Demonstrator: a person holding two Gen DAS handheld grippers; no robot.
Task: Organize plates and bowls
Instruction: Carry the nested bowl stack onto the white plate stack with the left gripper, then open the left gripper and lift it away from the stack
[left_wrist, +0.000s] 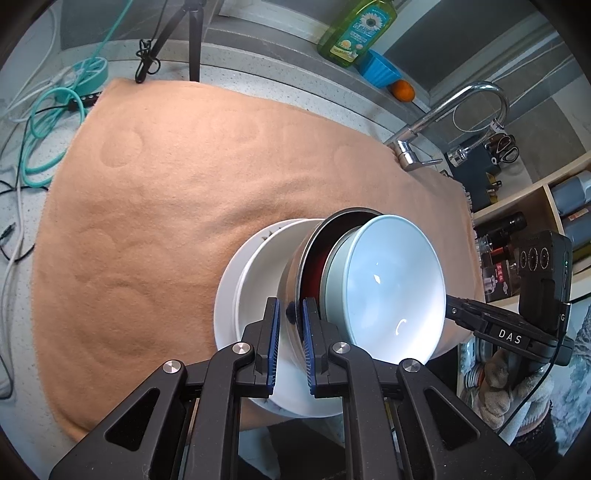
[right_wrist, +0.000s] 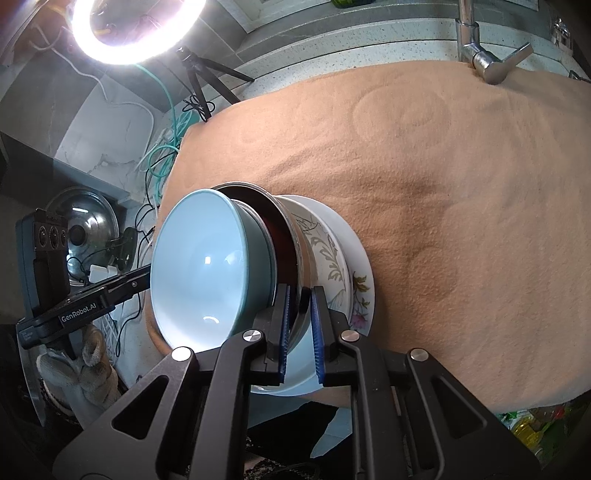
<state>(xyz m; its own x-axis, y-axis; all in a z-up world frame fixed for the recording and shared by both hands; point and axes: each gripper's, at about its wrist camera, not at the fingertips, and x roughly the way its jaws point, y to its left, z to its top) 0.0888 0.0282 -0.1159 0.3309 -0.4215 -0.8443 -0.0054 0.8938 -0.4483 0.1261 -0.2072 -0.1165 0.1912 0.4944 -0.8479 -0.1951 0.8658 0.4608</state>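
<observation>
The sorting looks close to finished — a pale blue bowl (left_wrist: 388, 280) sits nested in a steel bowl (left_wrist: 295, 295) with a dark red lining, and both rest on white plates (right_wrist: 343, 266) stacked near the front edge of the tan cloth (left_wrist: 184, 203), which is otherwise bare. The left gripper (left_wrist: 290, 325) and the right gripper (right_wrist: 299, 317) each pinch the steel bowl's rim from opposite sides. I judge that what remains is little — settling or carrying this stack.

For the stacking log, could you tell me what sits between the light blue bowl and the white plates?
A steel bowl with a dark red inside sits between the light blue bowl and the white plates, clearest in the right wrist view.
</observation>
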